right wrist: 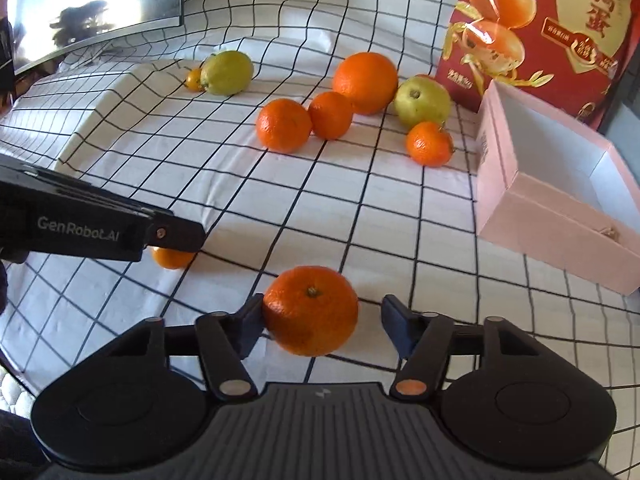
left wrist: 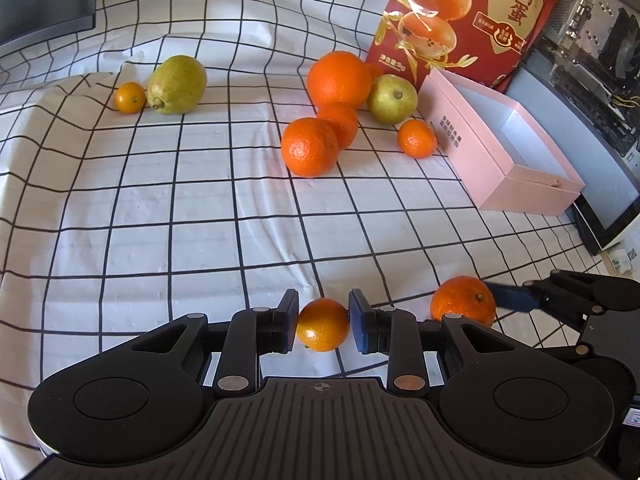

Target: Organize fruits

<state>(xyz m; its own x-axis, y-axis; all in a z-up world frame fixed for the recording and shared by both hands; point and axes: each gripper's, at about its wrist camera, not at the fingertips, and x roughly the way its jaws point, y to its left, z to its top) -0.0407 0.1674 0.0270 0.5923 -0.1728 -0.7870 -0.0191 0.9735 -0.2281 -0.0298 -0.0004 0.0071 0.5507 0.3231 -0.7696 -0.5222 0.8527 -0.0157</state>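
Checked cloth (left wrist: 160, 208): left gripper (left wrist: 323, 322) at the near edge, pads clamped on a small orange (left wrist: 322, 325). Right gripper (left wrist: 516, 298) beside a mandarin (left wrist: 464, 300) at the near right. Pink box (left wrist: 492, 172), open, at the right edge. Orange cluster with pear (left wrist: 392, 98) at the far right. Second pear (left wrist: 176, 84) and kumquat (left wrist: 130, 97) touching, far left.

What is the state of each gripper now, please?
Left gripper: closed on the small orange.
Right gripper: open around the mandarin; left finger touches it, right finger stands clear.
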